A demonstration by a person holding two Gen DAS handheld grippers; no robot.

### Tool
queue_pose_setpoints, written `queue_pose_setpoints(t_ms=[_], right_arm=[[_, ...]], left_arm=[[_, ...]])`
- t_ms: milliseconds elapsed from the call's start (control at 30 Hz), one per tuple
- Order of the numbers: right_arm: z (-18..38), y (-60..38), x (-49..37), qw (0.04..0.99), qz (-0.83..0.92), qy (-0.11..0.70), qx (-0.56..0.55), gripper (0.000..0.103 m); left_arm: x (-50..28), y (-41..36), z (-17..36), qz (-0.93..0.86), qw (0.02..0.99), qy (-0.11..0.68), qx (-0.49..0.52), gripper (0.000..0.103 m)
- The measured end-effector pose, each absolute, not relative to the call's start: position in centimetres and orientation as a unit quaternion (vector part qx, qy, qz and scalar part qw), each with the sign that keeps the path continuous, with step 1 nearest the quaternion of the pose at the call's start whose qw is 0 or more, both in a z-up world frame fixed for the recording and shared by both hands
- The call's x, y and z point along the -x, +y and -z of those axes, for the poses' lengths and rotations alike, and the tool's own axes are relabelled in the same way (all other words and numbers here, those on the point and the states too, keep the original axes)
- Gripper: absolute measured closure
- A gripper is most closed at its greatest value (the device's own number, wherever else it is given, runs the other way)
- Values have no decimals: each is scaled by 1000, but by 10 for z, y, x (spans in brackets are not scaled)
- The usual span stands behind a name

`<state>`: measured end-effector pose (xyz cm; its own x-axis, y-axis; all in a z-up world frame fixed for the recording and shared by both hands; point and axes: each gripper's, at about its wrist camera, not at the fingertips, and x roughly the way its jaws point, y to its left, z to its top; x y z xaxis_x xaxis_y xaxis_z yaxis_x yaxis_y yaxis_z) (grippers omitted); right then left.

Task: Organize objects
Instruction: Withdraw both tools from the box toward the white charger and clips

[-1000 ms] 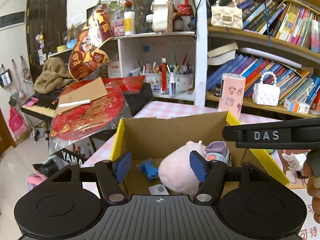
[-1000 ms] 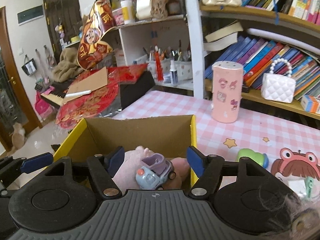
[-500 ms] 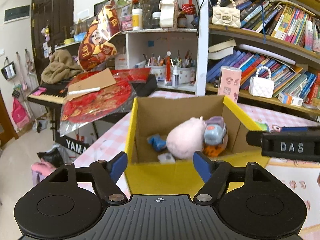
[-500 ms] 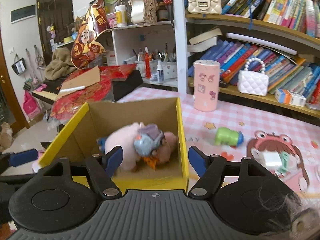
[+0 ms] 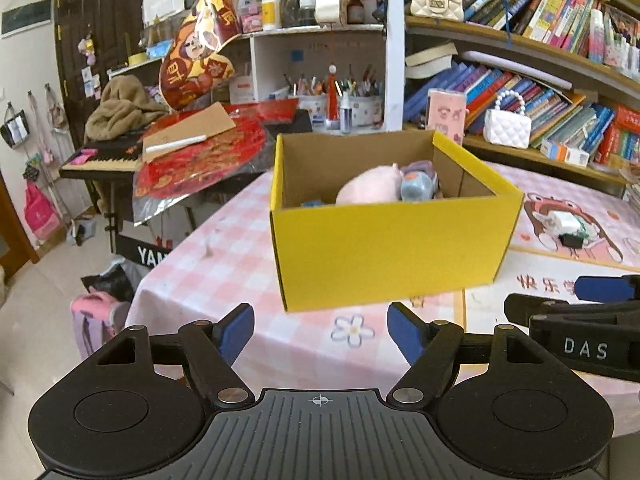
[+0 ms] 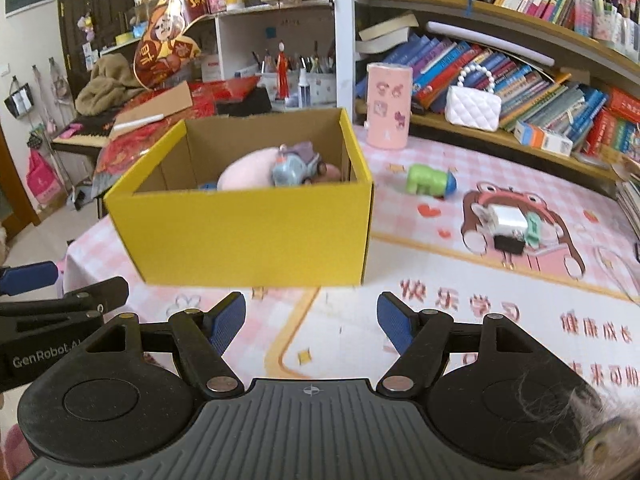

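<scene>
One yellow box (image 6: 248, 236) sits on the pink table (image 6: 460, 304). A pink plush (image 6: 246, 174) and toy car (image 6: 296, 166) lie inside. Left gripper (image 5: 320, 332) and right gripper (image 6: 310, 322) are both spread apart, holding nothing.

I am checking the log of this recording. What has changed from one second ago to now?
Both grippers pulled back from over the yellow box and now hang in front of it: the left gripper and the right gripper, each open and empty. Nothing was grasped or released. The pink plush and toy car stayed inside the box; the green toy stayed on the table.
</scene>
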<state>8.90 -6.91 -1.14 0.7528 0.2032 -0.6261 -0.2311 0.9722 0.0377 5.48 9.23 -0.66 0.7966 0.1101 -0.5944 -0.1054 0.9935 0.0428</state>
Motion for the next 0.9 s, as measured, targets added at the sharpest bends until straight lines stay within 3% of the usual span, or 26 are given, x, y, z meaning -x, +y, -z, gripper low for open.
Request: queue_pose_setpoints(t_ms=[133,900], right_arm=[[16,-67,-72,934,-113,337,26,31],[22,-121,-31,935,6,353,3,26]], left_arm=[[-45,91,11,-49,946,319,-7,23],[-41,38,27,60,937,343,-21,22]])
